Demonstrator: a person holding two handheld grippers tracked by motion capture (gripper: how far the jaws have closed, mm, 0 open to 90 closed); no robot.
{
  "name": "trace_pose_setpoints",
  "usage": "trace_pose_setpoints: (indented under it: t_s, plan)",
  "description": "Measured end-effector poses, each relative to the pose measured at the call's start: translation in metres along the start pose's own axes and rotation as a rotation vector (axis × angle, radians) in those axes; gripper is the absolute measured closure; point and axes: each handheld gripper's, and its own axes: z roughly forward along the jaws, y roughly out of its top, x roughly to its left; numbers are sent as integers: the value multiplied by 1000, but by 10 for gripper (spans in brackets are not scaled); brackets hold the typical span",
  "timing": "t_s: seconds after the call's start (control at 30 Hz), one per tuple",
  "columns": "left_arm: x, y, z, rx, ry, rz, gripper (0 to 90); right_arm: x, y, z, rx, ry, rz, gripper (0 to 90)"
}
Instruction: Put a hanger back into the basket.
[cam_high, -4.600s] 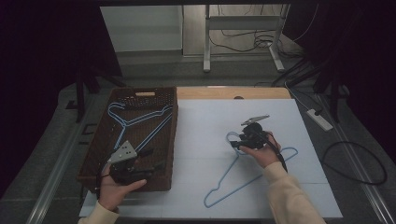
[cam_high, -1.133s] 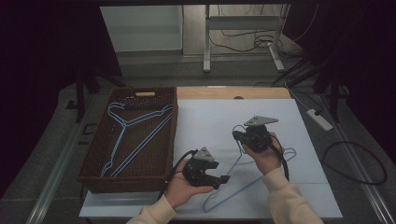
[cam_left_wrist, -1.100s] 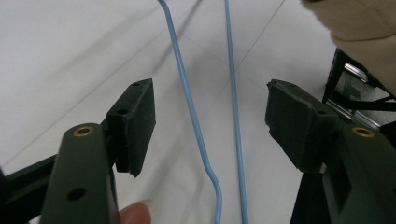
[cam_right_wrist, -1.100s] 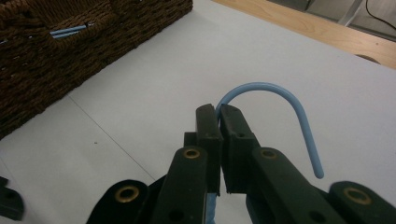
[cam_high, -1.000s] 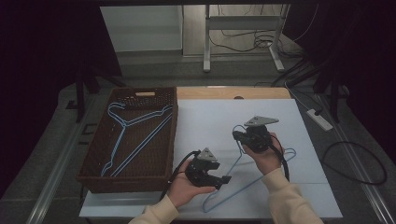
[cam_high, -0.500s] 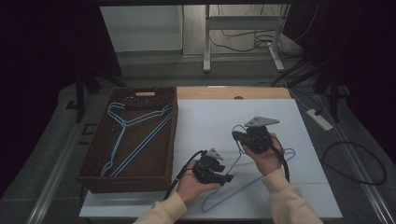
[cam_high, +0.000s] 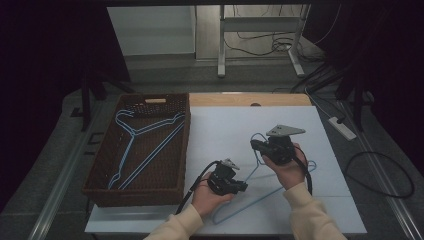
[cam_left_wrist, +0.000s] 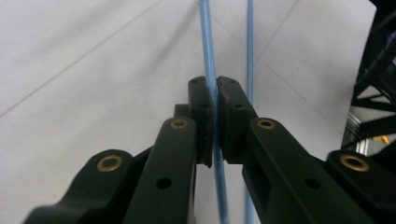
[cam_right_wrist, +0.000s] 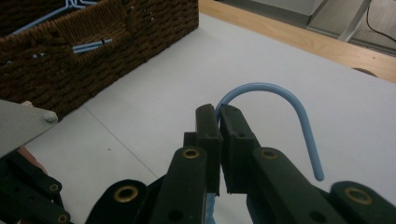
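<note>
Tools (cam_left_wrist: 215, 100) clamped around hanger (cam_high: 260, 192)

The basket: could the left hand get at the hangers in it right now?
Probably not at once: the left gripper has just closed on the blue hanger on the table. The basket is close beside it, open-topped, nothing between.

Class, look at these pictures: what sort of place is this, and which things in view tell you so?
Probably a lab or workshop bench set up for recording, not a home. A white mat covers the table, cables and a power strip lie on the floor, and a metal desk frame stands behind.
</note>
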Motion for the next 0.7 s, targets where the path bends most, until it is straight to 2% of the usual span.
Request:
trace_pose_setpoints:
  t_s: [0.17, 0.3, 0.43, 0.53, 0.57, 0.7]
  plan:
    - [1, 0, -6, -41, 3, -16, 867, -3, -5, -14, -64, 35, 10, 588]
    - [0, -1, -12, -84, -9, -28, 868, -2, -18, -33, -110, 64, 21, 471]
    - [-1, -1, -21, -122, -18, -38, 868, -6, -36, -52, -129, 72, 40, 425]
    - [-2, -2, -28, -145, -28, -40, 868, -12, -51, -64, -146, 56, 56, 405]
    - [-2, -3, -31, -155, -43, -38, 868, -13, -55, -67, -150, 53, 61, 402]
    - [-5, -5, -41, -178, -54, -48, 869, -18, -69, -80, -175, 56, 57, 394]
